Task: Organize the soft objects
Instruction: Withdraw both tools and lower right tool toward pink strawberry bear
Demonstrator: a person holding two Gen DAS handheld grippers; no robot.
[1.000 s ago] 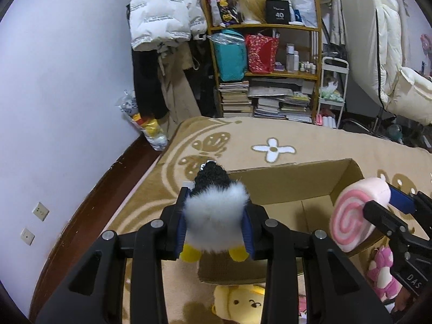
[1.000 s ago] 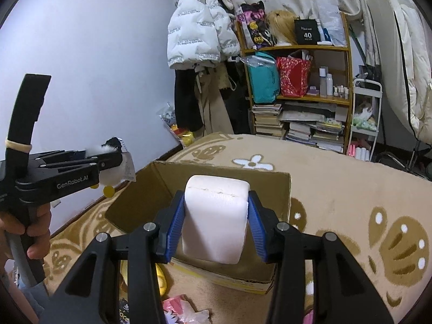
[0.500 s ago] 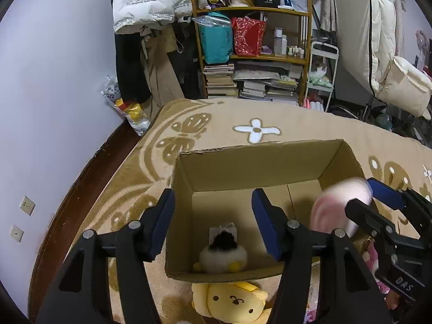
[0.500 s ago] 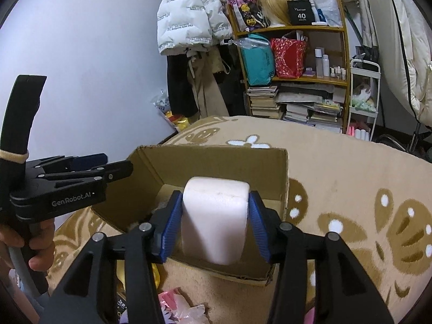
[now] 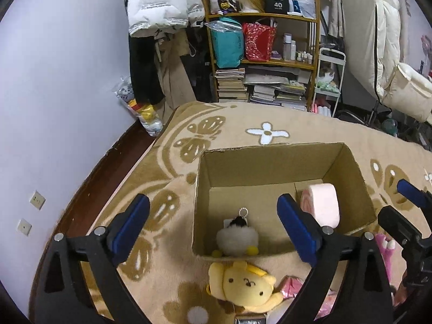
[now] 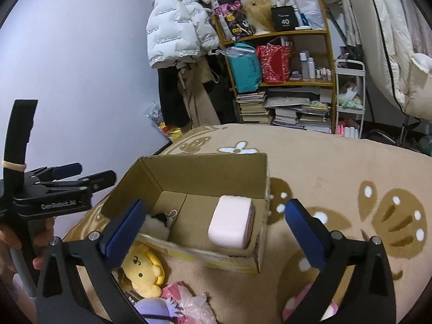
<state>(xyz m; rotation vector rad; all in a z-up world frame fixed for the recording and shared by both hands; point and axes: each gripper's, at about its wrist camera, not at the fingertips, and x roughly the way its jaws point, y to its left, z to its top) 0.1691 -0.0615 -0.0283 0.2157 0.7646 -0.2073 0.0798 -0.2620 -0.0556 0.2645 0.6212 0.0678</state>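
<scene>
Because both toys lie inside the cardboard box point(image 5: 270, 159), I hold my left gripper point(image 5: 213, 224) and right gripper point(image 6: 213, 226) spread wide and empty above its near wall. The penguin plush point(image 5: 237, 239) rests in the near left corner, the pink roll cushion point(image 6: 230, 228) against the right wall, well apart, leaving floor between them for more. The yellow dog plush point(image 5: 247, 287) lies on the rug point(image 5: 310, 132) just outside the box, probably the nearest candidate to collect next.
</scene>
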